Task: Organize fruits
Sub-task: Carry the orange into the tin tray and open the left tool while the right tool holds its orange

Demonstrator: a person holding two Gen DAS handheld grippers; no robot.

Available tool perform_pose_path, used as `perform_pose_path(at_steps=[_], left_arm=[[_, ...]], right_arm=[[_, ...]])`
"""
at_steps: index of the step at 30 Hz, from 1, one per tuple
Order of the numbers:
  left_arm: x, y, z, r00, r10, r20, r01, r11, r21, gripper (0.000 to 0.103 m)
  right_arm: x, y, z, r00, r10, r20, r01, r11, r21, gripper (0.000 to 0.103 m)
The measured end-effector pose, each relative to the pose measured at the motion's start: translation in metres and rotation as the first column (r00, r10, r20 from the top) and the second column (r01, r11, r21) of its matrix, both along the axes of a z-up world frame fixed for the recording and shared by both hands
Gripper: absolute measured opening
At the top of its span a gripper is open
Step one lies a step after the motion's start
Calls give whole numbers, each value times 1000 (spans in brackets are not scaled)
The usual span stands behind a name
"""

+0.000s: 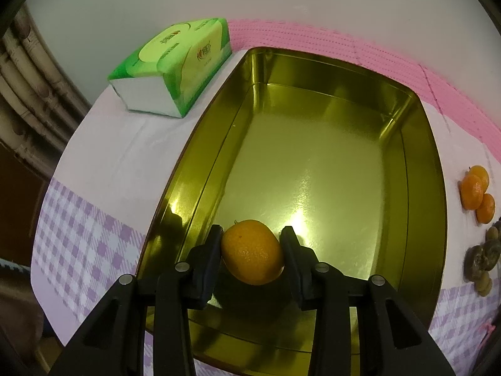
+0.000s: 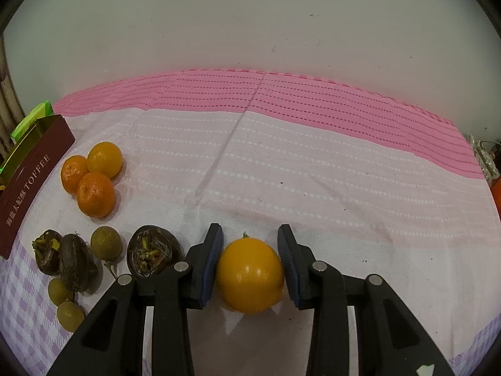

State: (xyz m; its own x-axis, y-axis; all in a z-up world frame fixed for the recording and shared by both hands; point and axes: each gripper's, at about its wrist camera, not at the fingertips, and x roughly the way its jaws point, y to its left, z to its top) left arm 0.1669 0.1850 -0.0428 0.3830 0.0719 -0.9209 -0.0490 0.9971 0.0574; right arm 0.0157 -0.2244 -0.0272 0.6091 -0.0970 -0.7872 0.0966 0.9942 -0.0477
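My left gripper is shut on an orange and holds it over the near end of an open gold tin, whose floor is bare. My right gripper is shut on a yellow-orange fruit just above the tablecloth. Three oranges lie in a cluster left of it; they also show in the left wrist view. Dark split passion fruits and small green-brown round fruits lie at the lower left.
A green tissue pack lies left of the tin. The tin's dark red side reads TOFFEE. A pink and white cloth covers the table against a pale wall. Some objects sit at the far right edge.
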Motion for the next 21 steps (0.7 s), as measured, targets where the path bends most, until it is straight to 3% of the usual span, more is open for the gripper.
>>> perform_pose_path(at_steps=[10,11,13,16,21], left_arm=[[-7,3,-3,999,27,24,-26,1000,-16,42],[-8,4,-2,999,25,34,-24,1000,-16,44],[-10,3,2,998,29,52,-29,1000,1,59],[-15,4,15,994,27,107,-26,1000,-7,62],[-16,9,34,983,50,175,-49,999,-14,67]], right_arm=[[5,1,4,998,-38,-41,38,999,1,34],[6,1,5,998,-48,-48,48,999,5,34],[7,2,8,996,-74,-52,74,997,-4,33],[7,4,23,994,-101,-28,100,994,-37,33],[13,27,56,998,-68,16,68,998,-6,33]])
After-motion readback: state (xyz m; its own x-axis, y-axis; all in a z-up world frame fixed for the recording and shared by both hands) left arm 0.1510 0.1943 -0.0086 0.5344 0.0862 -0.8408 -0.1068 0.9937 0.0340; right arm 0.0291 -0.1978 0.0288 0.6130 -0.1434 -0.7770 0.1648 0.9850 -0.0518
